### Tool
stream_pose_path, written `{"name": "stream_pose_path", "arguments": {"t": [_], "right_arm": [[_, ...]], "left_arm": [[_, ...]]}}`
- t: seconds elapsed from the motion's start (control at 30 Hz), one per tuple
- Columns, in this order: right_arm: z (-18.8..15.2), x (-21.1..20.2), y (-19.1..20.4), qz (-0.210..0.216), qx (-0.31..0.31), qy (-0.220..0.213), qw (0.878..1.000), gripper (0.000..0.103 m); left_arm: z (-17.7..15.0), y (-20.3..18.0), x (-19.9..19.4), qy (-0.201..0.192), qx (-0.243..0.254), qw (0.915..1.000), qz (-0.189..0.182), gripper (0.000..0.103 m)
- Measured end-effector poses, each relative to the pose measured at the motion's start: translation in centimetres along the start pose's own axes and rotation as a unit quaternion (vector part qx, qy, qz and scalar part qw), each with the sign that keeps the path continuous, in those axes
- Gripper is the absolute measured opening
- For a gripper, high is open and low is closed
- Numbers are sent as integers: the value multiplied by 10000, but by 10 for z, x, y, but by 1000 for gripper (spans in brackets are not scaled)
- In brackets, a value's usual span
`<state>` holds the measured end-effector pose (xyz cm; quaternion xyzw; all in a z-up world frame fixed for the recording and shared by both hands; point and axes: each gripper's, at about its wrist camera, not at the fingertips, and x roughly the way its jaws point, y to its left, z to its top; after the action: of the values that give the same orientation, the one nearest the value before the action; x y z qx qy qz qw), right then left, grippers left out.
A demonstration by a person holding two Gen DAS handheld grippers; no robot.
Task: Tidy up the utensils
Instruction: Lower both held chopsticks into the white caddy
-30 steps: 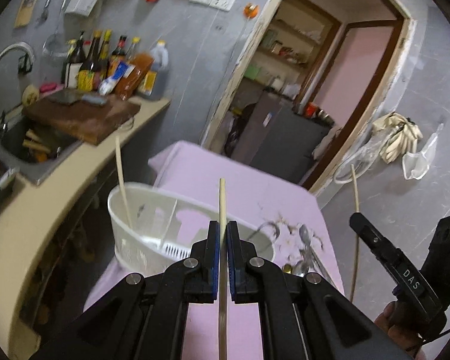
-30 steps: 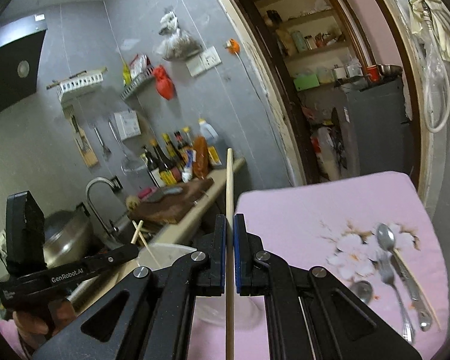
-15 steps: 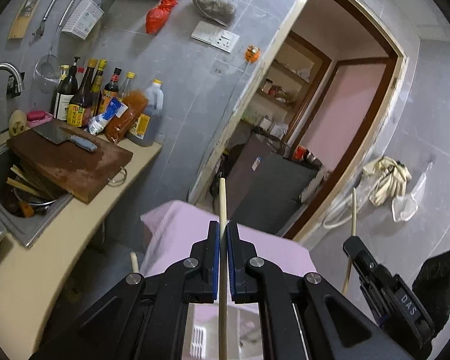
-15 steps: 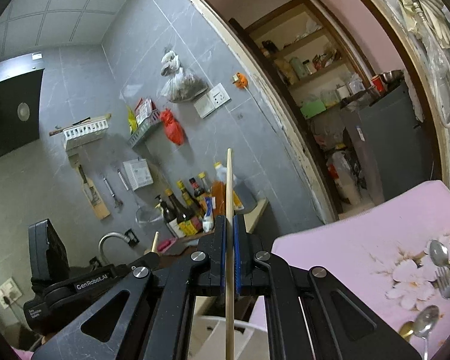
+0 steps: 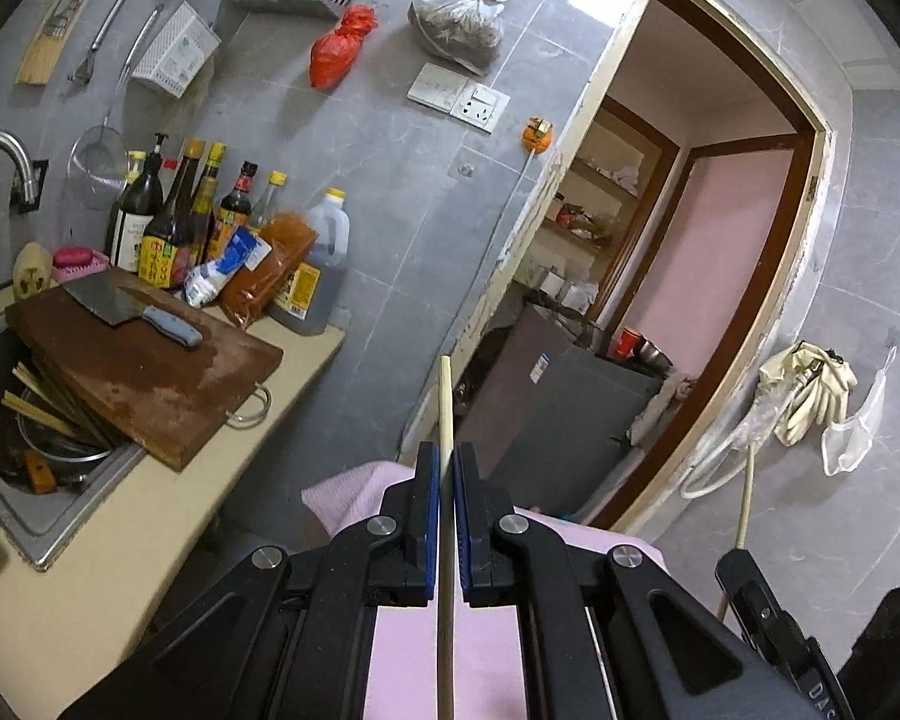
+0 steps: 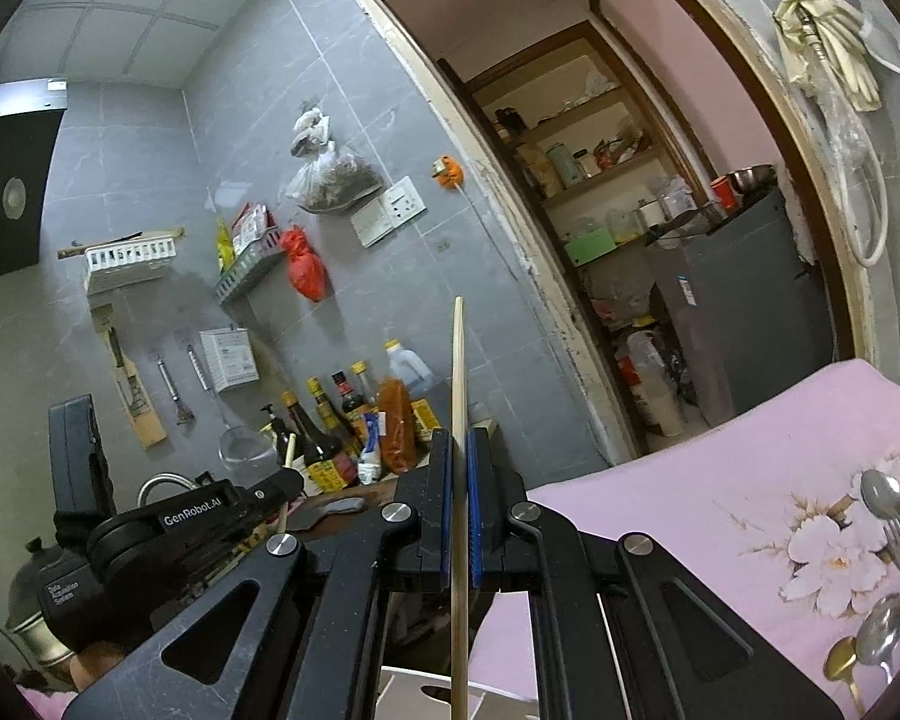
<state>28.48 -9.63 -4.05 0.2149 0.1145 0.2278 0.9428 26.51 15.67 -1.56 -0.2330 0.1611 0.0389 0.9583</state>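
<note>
Mid-carry: my left gripper (image 5: pixel 443 474) clamps one chopstick (image 5: pixel 445 396), right gripper (image 6: pixel 461 456) clamps another chopstick (image 6: pixel 459 360). Next I need to tip both down into the white holder (image 6: pixel 414 681).

Cleaver (image 5: pixel 131 311) lies on board (image 5: pixel 150 384), bottles (image 5: pixel 168 222) probably behind.

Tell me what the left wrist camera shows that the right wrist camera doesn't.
Only the left view shows the steel cleaver lying on the brown wooden cutting board beside the sink. Only the right view shows metal spoons on the pink flowered tablecloth. Both show sauce bottles and each gripper shut on a wooden chopstick.
</note>
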Motion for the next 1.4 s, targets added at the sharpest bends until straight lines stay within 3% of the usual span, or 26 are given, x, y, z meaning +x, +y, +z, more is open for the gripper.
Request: {"name": "stream_pose_path", "arguments": {"t": [0.63, 1.07, 1.17, 1.23, 1.33, 1.4], "right_arm": [[-25, -8, -14, -192, -36, -253, 9995, 4], [-31, -15, -5, -176, -503, 124, 9985, 5], [-27, -19, -4, -179, -577, 206, 9980, 13], [-24, -23, -6, -191, -588, 222, 9978, 24], [-15, -34, -10, -269, -575, 227, 9977, 26], [-9, -42, -12, -356, -604, 201, 9973, 33]], "left_arm": [[-20, 8, -3, -289, 29, 9996, -17, 5], [-31, -1, -18, -229, 583, 9980, -127, 5], [-30, -5, -22, -117, 743, 9970, -165, 6], [-30, -8, -24, -1, 824, 9964, -205, 13], [-30, -9, -30, 39, 790, 9966, -244, 37], [-30, -10, -35, 35, 737, 9970, -232, 44]]}}
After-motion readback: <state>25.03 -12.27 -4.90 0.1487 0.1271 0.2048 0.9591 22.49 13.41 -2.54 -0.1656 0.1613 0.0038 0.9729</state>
